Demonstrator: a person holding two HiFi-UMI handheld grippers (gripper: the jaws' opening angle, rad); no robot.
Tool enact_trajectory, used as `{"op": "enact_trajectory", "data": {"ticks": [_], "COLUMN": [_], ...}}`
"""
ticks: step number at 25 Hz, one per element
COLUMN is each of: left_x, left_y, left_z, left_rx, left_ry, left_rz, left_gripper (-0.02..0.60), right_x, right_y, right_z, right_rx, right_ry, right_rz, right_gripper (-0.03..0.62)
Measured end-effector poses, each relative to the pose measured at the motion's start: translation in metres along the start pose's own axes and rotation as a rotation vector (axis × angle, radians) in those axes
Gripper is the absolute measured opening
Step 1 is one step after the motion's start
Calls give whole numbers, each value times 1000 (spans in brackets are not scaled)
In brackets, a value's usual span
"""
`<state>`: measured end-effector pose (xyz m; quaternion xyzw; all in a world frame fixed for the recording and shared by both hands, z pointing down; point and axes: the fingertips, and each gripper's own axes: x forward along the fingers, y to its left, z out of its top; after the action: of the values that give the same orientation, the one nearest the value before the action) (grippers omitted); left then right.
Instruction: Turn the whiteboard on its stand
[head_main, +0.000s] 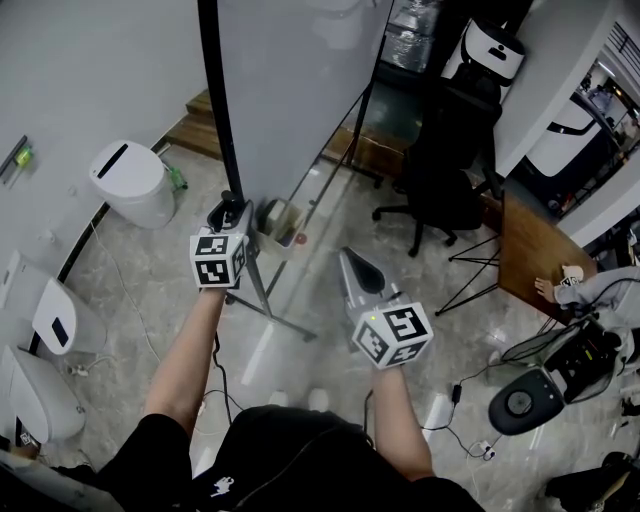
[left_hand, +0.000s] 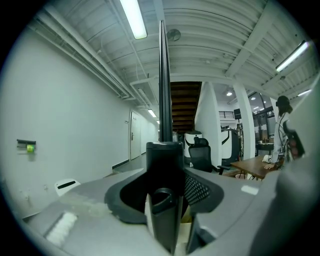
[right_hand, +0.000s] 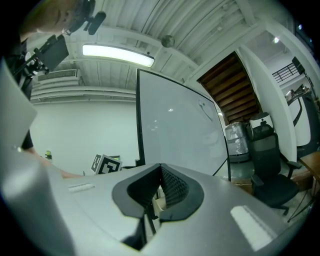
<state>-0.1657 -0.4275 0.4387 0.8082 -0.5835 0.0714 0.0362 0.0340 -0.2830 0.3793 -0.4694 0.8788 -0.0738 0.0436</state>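
The whiteboard (head_main: 290, 90) stands upright on its wheeled stand, seen nearly edge-on from above, with a black frame (head_main: 215, 110) down its left side. My left gripper (head_main: 232, 208) is shut on that black frame edge. In the left gripper view the frame (left_hand: 163, 100) rises straight up from between the jaws of my left gripper (left_hand: 165, 150). My right gripper (head_main: 352, 258) hangs free to the right, apart from the board, its jaws together and empty. The right gripper view has the whiteboard (right_hand: 180, 130) beyond my right gripper (right_hand: 160, 167).
The stand's legs (head_main: 280, 320) spread over the floor below my hands. A white bin (head_main: 135, 180) is at the left, white machines (head_main: 50, 320) by the wall. A black office chair (head_main: 440, 180), a wooden table (head_main: 535, 255) and a round black device (head_main: 520, 400) stand at the right.
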Motion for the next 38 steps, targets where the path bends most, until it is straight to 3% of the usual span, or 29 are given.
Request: {"op": "enact_trajectory", "data": {"ticks": [23,38], "left_x": [-25,-65], "left_y": [1,-23], "left_z": [-7,-13], "left_rx": [-19,-12], "left_ry": [9,9], "left_rz": [33,19], "left_gripper": [192,193], "right_x": [-27,-31], "right_y": [7,26], "right_z": [-5,-8], "right_rx": [-2,6], "right_ry": [-11,-10], "right_rz": [-19,19], "right_gripper": [8,8]}}
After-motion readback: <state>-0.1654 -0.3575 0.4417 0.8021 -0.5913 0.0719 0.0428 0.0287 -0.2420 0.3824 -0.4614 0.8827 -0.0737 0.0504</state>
